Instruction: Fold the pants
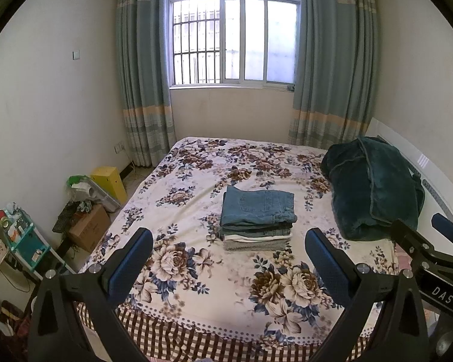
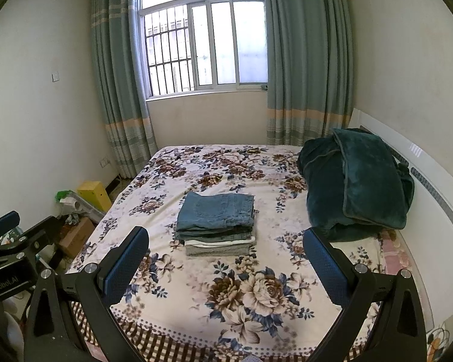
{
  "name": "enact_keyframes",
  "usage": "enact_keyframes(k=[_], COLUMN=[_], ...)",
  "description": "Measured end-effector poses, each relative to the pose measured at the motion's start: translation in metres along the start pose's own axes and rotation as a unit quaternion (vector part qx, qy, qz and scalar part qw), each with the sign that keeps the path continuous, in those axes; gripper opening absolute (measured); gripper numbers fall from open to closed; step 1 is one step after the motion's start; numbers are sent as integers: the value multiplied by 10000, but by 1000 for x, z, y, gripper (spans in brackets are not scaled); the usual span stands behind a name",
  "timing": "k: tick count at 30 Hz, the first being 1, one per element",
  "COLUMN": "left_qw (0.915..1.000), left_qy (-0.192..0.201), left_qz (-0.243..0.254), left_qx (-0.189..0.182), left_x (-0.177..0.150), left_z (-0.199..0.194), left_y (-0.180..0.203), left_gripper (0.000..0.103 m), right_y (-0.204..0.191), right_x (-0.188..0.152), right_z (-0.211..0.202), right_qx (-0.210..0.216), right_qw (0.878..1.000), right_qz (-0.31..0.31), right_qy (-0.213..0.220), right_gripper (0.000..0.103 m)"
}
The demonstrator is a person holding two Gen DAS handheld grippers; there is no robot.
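Note:
A stack of folded clothes lies in the middle of the flowered bed (image 1: 196, 271) (image 2: 181, 280). Folded blue jeans (image 1: 258, 206) (image 2: 216, 212) are on top, with grey and white folded pieces under them. My left gripper (image 1: 229, 253) is open and empty, held above the near end of the bed, well short of the stack. My right gripper (image 2: 226, 253) is also open and empty, at about the same distance from the stack. Each gripper shows at the edge of the other's view: the right one (image 1: 432, 241), the left one (image 2: 12, 235).
A dark green folded blanket (image 1: 374, 187) (image 2: 356, 184) lies at the bed's right side against a white headboard (image 2: 432, 196). Left of the bed are a cardboard box (image 1: 89, 229), a yellow box (image 1: 110, 181) and a cluttered shelf (image 1: 24, 241). A curtained window is behind.

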State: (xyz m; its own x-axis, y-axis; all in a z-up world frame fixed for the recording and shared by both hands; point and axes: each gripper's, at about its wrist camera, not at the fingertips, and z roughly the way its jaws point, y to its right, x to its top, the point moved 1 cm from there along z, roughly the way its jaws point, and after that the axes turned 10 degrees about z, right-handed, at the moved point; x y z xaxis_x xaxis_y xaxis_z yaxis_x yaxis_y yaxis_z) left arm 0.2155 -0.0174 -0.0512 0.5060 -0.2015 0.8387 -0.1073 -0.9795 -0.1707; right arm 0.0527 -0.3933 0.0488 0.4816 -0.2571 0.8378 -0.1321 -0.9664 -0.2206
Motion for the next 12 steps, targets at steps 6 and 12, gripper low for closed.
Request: enact_keyframes(k=[6,12], left_qw=[10000,10000], left_qy=[18,30], left_qz=[16,7], left_qx=[18,47], left_x=[-2,-4], left_z=[-1,-4], left_y=[4,10], left_gripper=[103,103], right_y=[0,-3], right_x=[0,-1], right_z=[0,1], right_qx=[16,34], right_qw=[10000,10000], right_qz=[-9,-14], right_qy=[7,-9], right_gripper=[103,103])
